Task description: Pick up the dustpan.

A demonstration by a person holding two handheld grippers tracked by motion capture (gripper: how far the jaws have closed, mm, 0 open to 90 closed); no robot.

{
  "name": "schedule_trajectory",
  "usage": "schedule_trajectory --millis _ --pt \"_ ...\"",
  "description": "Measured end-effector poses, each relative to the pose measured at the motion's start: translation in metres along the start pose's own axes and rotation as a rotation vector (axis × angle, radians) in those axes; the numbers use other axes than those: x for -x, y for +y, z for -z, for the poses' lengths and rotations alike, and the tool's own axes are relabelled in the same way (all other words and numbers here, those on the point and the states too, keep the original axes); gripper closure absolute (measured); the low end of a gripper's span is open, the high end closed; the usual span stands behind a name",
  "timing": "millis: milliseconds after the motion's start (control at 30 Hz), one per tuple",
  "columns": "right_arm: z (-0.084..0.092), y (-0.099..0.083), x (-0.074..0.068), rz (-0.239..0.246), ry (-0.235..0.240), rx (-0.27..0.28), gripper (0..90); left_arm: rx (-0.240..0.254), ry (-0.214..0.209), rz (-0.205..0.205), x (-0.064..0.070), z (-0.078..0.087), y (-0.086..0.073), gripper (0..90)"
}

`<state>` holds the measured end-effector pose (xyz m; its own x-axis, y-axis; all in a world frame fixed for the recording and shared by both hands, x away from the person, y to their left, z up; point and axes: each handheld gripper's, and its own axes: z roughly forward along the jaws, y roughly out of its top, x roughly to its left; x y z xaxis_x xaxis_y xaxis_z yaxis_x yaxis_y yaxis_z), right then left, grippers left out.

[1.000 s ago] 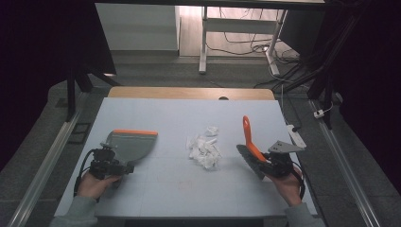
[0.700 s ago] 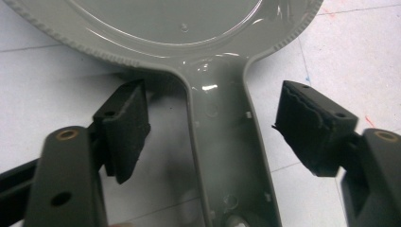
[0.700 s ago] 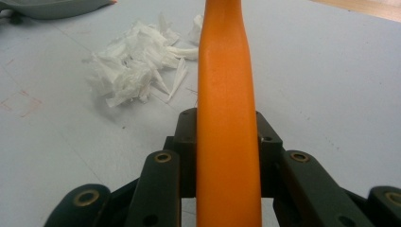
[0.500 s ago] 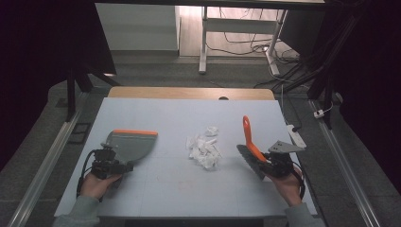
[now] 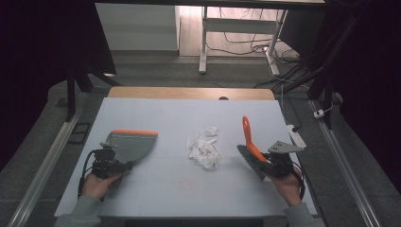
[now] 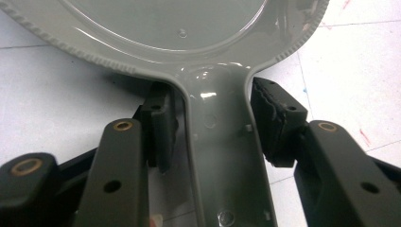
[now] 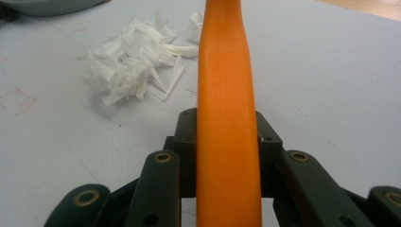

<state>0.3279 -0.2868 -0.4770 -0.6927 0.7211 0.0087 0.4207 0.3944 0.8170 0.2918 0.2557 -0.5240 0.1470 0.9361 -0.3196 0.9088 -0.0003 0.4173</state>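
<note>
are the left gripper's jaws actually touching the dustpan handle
Apart, at least on one side. The left gripper view shows the left gripper straddling the grey dustpan handle, with bare table visible between the left jaw and the handle; the right jaw stands close, contact unclear.

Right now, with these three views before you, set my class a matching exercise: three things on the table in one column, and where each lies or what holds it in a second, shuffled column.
Column A
1. grey dustpan
2. orange-handled brush
3. shredded white paper

Column B
a. loose on the table's middle, touched by neither gripper
b. handle clamped in the right gripper
c. handle between the jaws of the left gripper

Pairs: 1-c, 2-b, 3-a
</note>
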Motion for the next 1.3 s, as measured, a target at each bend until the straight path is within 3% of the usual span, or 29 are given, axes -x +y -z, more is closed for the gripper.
schedule_trajectory --millis 200,700,1300 --pt "0.0 0.0 0.0 0.0 -0.003 -0.002 69.8 0.004 -0.012 0.006 -0.001 0.0 0.0 59.0" --pt "-0.001 -0.001 0.0 -0.001 -0.004 -0.005 69.8 0.047 -0.033 0.017 -0.007 0.002 -0.003 61.7" --pt "0.0 -0.001 -0.001 -0.001 -0.006 -0.003 69.8 0.121 -0.069 -0.033 -0.019 0.01 -0.008 61.9"
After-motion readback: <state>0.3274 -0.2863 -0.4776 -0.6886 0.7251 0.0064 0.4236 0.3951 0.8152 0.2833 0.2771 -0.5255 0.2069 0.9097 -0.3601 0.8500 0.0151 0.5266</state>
